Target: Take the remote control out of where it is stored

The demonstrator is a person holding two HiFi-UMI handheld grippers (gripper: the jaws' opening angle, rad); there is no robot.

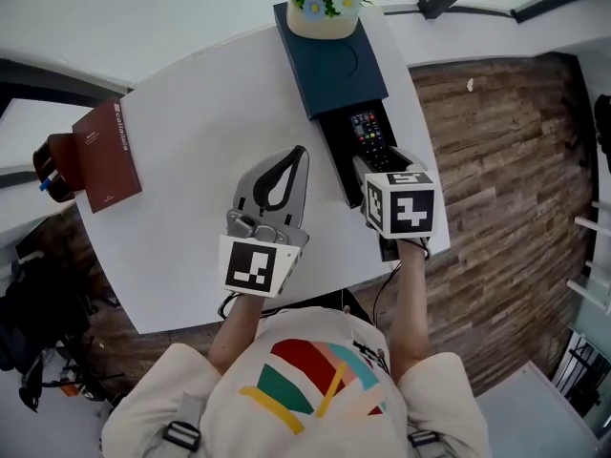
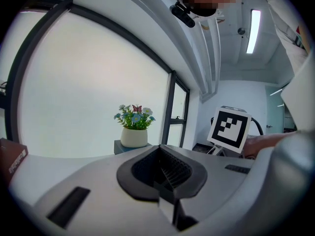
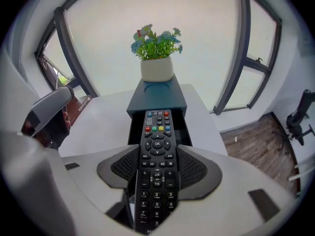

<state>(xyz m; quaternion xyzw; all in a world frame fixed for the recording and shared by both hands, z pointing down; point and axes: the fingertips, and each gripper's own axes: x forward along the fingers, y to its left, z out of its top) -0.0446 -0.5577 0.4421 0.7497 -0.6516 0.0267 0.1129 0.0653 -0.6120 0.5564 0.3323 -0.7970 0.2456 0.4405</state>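
A black remote control with coloured buttons lies lengthways between the ribbed pads of my right gripper, which is shut on it. Its far end hangs over the open drawer of a dark blue box. From the head view, the remote control sits above the drawer at the table's right edge, with the right gripper behind it. My left gripper hovers over the white table to the left of the box, shut and holding nothing; its jaws meet in the left gripper view.
A white pot of flowers stands on the box's far end. A dark red book lies at the table's left edge beside a brown object. Wooden floor lies beyond the table's right edge.
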